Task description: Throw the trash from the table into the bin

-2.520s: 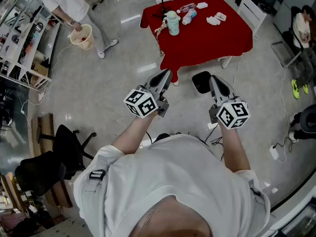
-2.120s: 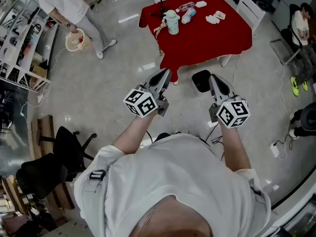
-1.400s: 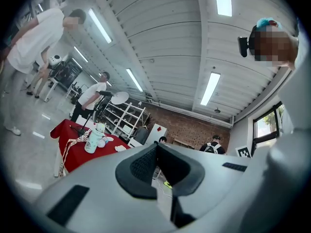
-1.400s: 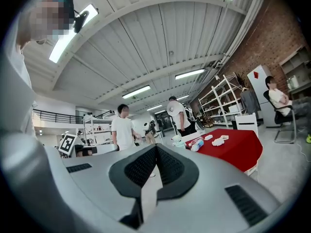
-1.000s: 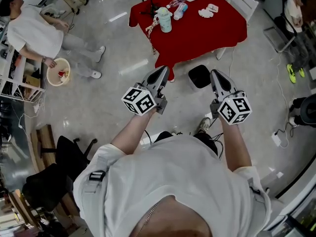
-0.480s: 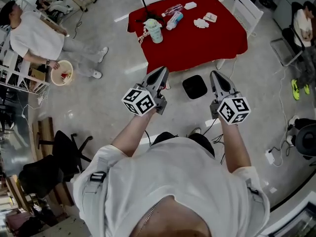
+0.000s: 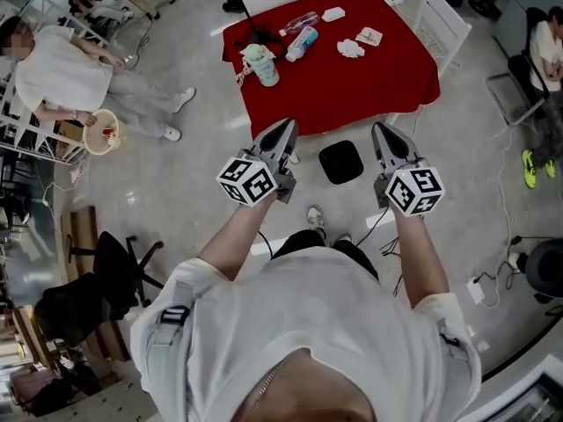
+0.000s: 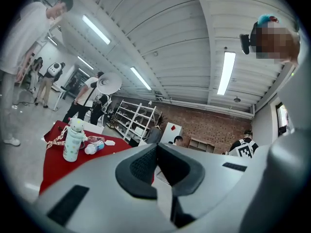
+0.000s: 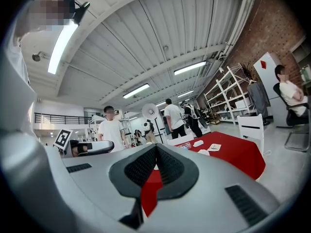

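A table with a red cloth (image 7: 352,69) stands ahead in the head view. On it lie two plastic bottles (image 7: 302,42), crumpled white paper (image 7: 350,49), a small packet (image 7: 369,36) and a pale green flask (image 7: 261,65). A black bin (image 7: 340,162) sits on the floor at the table's near edge. My left gripper (image 7: 287,128) and right gripper (image 7: 381,133) are held level, short of the table, both shut and empty. The left gripper view shows the flask (image 8: 73,141) and a bottle (image 8: 93,147) on the red cloth (image 8: 51,161); the right gripper view shows paper scraps (image 9: 206,150) on it.
White chairs (image 7: 438,20) stand at the table's far and right sides. A person in white (image 7: 66,64) crouches at left beside a beige bucket (image 7: 103,131). A black office chair (image 7: 106,271) is at lower left. Cables (image 7: 493,271) trail on the floor at right.
I have walked toward the table: table and bin have drawn closer in the head view. Both grippers stay shut and level in front of me.
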The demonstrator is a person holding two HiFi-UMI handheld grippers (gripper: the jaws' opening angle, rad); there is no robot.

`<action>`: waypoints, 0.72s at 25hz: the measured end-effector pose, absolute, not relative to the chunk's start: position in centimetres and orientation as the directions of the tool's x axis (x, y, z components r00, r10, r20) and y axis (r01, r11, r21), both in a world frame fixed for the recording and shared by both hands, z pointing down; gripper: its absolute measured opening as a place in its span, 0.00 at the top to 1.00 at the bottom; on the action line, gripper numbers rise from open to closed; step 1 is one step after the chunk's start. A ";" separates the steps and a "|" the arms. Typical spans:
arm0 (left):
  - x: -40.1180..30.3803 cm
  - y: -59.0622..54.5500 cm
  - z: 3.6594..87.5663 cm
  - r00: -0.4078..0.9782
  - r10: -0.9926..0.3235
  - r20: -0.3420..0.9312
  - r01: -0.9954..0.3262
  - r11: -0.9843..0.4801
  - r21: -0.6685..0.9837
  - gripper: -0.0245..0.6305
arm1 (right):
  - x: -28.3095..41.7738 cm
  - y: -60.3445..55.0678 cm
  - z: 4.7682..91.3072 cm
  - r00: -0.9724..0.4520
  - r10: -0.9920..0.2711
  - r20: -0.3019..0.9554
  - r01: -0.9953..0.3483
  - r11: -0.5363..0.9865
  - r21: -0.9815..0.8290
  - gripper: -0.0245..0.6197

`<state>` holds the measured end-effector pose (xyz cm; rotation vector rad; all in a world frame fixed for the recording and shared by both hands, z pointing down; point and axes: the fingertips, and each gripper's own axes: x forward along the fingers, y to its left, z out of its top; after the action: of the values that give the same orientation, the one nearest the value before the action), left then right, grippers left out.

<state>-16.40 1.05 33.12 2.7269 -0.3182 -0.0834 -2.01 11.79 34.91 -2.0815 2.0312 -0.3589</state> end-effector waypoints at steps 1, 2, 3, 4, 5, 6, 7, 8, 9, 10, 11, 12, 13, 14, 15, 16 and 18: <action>-15.9 0.5 33.2 0.973 -0.231 -0.013 -0.208 -0.898 0.389 0.95 | -1.5 11.3 35.0 0.021 -0.999 0.029 -0.949 -0.029 -0.314 0.95; -15.3 0.0 33.3 0.974 -0.228 -0.015 -0.205 -0.898 0.389 0.95 | -1.0 10.7 35.0 0.022 -0.999 0.032 -0.950 -0.031 -0.309 0.96; -14.7 -0.7 33.3 0.974 -0.226 -0.018 -0.202 -0.899 0.389 0.95 | -0.5 10.1 35.1 0.024 -0.999 0.035 -0.952 -0.033 -0.304 0.96; -14.1 -1.4 33.3 0.974 -0.224 -0.022 -0.198 -0.900 0.389 0.95 | 0.1 9.4 35.1 0.025 -0.999 0.038 -0.954 -0.036 -0.299 0.96; -13.5 -2.2 33.3 0.974 -0.223 -0.027 -0.195 -0.900 0.389 0.95 | 0.6 8.7 35.2 0.027 -0.999 0.042 -0.955 -0.038 -0.293 0.96; -12.9 -2.9 33.3 0.975 -0.222 -0.031 -0.193 -0.901 0.389 0.95 | 1.2 8.0 35.3 0.029 -0.998 0.047 -0.957 -0.041 -0.287 0.96; -12.3 -3.7 33.3 0.975 -0.222 -0.033 -0.192 -0.902 0.388 0.95 | 1.8 7.3 35.4 0.030 -0.998 0.052 -0.958 -0.044 -0.282 0.96; -11.7 -4.5 33.3 0.975 -0.221 -0.035 -0.191 -0.903 0.386 0.95 | 2.4 6.5 35.4 0.031 -0.998 0.057 -0.960 -0.046 -0.276 0.96; -11.1 -5.3 33.3 0.974 -0.222 -0.038 -0.190 -0.903 0.384 0.95 | 3.0 5.8 35.5 0.032 -0.998 0.060 -0.962 -0.047 -0.268 0.96; -10.5 -6.2 33.3 0.974 -0.223 -0.041 -0.191 -0.904 0.383 0.95 | 3.6 4.9 35.4 0.034 -0.997 0.063 -0.965 -0.049 -0.259 0.96; -10.0 -7.1 33.3 0.973 -0.226 -0.045 -0.192 -0.904 0.383 0.95 | 4.3 4.0 35.4 0.038 -0.997 0.065 -0.966 -0.053 -0.252 0.95; -9.6 -8.1 33.3 0.972 -0.229 -0.046 -0.195 -0.903 0.383 0.95 | 4.8 3.1 35.4 0.042 -0.997 0.067 -0.967 -0.057 -0.247 0.96; -9.3 -9.0 33.3 0.972 -0.232 -0.044 -0.198 -0.902 0.384 0.95 | 5.2 2.3 35.4 0.046 -0.996 0.071 -0.968 -0.062 -0.244 0.95; -9.1 -9.9 33.3 0.971 -0.236 -0.042 -0.202 -0.901 0.384 0.95 | 5.4 1.4 35.5 0.048 -0.996 0.077 -0.968 -0.066 -0.242 0.95; -8.9 -10.7 33.4 0.970 -0.239 -0.040 -0.205 -0.900 0.385 0.95 | 5.6 0.5 35.6 0.049 -0.995 0.085 -0.969 -0.068 -0.239 0.95; -8.8 -11.5 33.5 0.970 -0.241 -0.038 -0.208 -0.899 0.386 0.95 | 5.7 -0.3 35.8 0.047 -0.994 0.094 -0.970 -0.068 -0.235 0.95; -8.5 -12.7 33.8 0.969 -0.245 -0.033 -0.213 -0.897 0.387 0.95 | 5.9 -1.8 36.2 0.041 -0.993 0.111 -0.972 -0.065 -0.225 0.95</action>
<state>-8.51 -12.69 33.78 2.7286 -0.3299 -0.1141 5.90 -1.75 36.22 -2.2012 2.0862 -0.3626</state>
